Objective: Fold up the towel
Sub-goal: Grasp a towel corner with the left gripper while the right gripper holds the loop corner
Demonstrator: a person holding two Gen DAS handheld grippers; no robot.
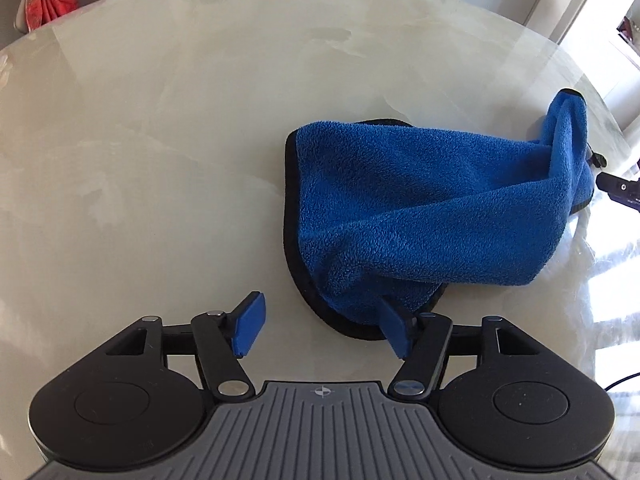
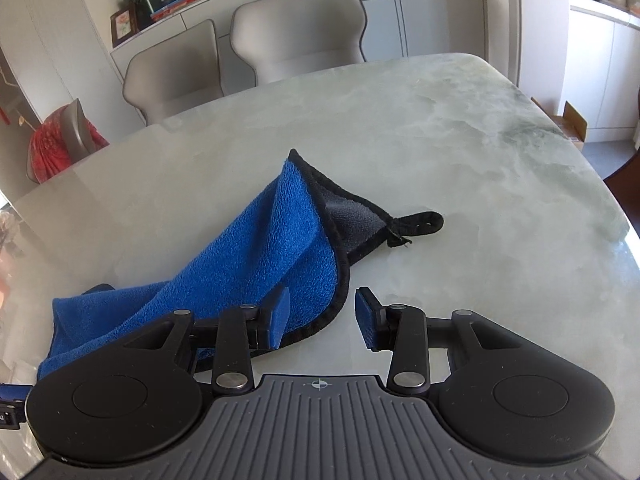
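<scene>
We look across a pale marble table [image 2: 460, 152] with a glossy top, where bright daylight glares off its right side in the left wrist view. Behind it we see two beige upholstered chairs [image 2: 298, 24] against white cabinets [image 2: 404, 4], whose top carries books [image 2: 180, 2] and a framed picture [image 2: 122, 26]. A red cloth [image 2: 54, 152] drapes over another chair at the left.

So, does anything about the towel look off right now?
Yes: the blue towel lies rumpled on the table, not flat. One corner stands up in a ridge, its grey underside shows, and the hanging loop sticks out sideways. Both grippers are open.
</scene>
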